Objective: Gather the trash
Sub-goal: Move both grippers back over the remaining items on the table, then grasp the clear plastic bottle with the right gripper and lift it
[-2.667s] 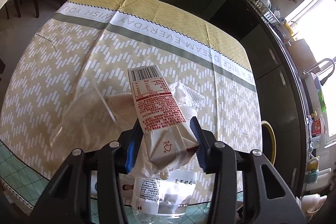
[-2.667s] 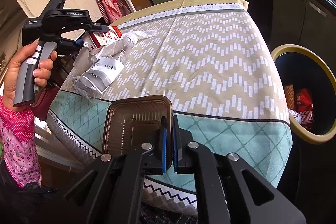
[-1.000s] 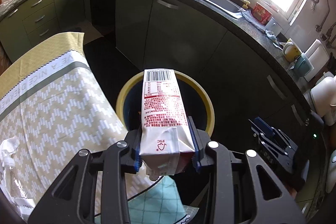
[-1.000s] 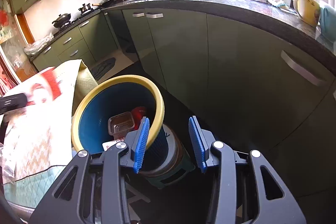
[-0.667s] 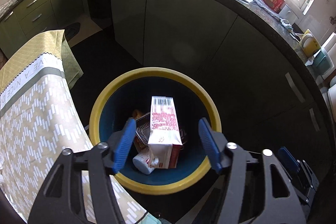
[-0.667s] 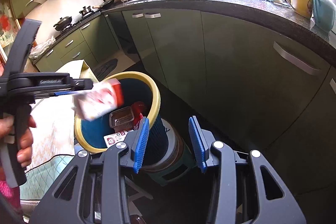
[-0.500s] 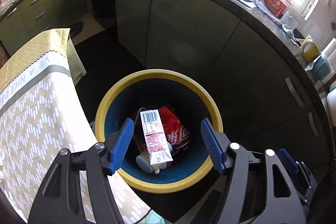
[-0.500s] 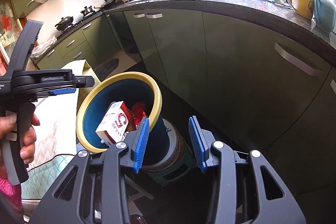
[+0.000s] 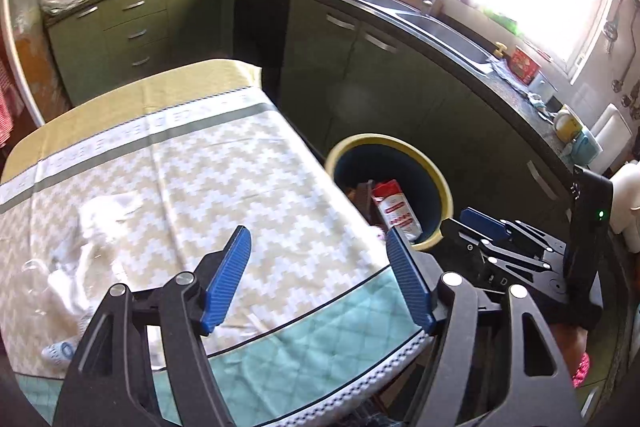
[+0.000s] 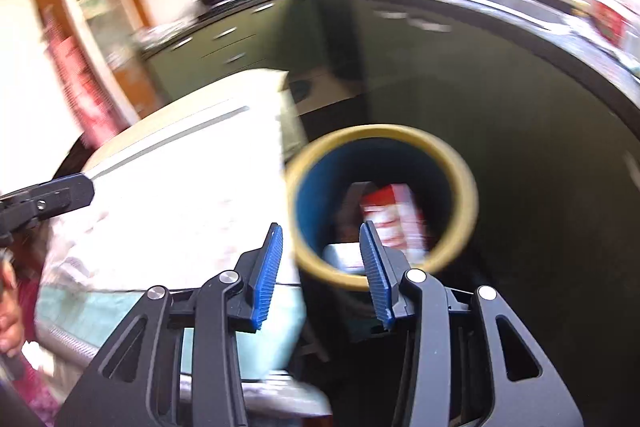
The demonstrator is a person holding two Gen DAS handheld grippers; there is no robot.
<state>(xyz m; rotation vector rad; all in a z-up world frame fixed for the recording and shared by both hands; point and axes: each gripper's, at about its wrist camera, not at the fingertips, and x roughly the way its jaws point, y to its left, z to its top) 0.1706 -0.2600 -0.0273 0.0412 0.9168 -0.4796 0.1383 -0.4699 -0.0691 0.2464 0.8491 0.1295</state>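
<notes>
While both sets of jaws stand wide apart with nothing between them, the left gripper [image 9: 318,277] hangs above the near edge of the table [image 9: 224,187], whose cloth carries a beige zigzag pattern with a teal diamond border at the front. Just off the table's right side stands the trash bin [image 9: 434,183], blue inside with a yellow rim, and a red-and-white carton [image 9: 396,213] leans upright in it beside some darker item that is too shadowed to name. On the cloth to the left lie a crumpled white tissue [image 9: 106,211], a clear plastic bag [image 9: 48,279] and what looks like a plastic bottle [image 9: 60,349] with a blue cap, though blur at the frame edge makes that uncertain. The right gripper [image 10: 322,263] is seen from the left wrist camera at the lower right, beyond the bin, its blue pads apart. From the right wrist camera the picture is smeared by motion: the bin [image 10: 464,187] sits just ahead of the open jaws, the carton [image 10: 394,217] shows as a red and white smudge inside it, and the table's corner lies to the left. Green kitchen cabinets [image 9: 120,27] and a dark countertop with a sink [image 9: 452,39] curve around behind.
</notes>
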